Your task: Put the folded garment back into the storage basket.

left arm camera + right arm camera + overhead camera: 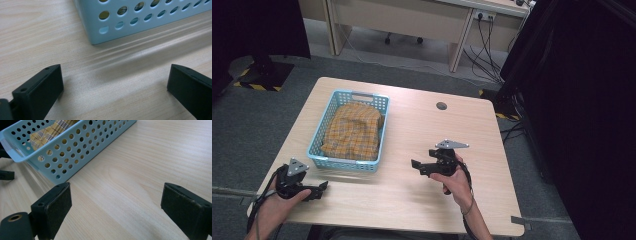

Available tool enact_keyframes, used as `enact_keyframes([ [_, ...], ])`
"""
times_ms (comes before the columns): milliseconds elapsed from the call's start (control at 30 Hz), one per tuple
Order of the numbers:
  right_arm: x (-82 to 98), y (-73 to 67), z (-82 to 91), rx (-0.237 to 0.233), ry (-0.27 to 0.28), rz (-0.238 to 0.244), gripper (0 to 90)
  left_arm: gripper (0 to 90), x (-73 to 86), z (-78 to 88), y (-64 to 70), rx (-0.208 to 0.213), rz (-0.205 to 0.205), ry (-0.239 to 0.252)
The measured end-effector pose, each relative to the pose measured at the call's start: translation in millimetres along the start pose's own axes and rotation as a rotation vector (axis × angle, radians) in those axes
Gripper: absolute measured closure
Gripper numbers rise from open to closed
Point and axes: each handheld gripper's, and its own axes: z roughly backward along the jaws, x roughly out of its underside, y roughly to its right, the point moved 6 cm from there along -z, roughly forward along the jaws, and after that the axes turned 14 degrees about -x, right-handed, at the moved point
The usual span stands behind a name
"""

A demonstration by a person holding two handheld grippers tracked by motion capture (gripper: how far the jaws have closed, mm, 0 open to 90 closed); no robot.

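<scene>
A light blue perforated basket [318,159] stands on the left half of the wooden table and holds a folded yellow plaid cloth [353,131]. My left gripper [323,187] rests near the table's front left corner, just in front of the basket's near corner [92,32], jaws wide with only bare wood between them. My right gripper [414,165] hovers over the table's middle, to the right of the basket [75,157], pointing toward it. Its jaws stand wide apart with nothing between them. The cloth [50,131] shows through the basket's holes.
A round cable hole [441,106] sits in the table [412,200] near the far edge. Black curtains hang at the right. A desk with trailing cables stands beyond the table. The left gripper's jaw tip [6,175] peeks in at the left edge of the right gripper view.
</scene>
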Motion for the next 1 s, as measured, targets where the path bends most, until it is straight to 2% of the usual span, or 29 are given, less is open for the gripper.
enact_keyframes([
  [333,14.4,4.3,2.6,0.009,-0.018,-0.02,10.4,0.0,0.0,0.0,0.0,0.0,0.0,0.0],
  [1000,29.2,7.2,13.9,0.02,-0.019,-0.041,10.4,0.0,0.1,0.1,0.1,0.001,-0.001,0.0],
])
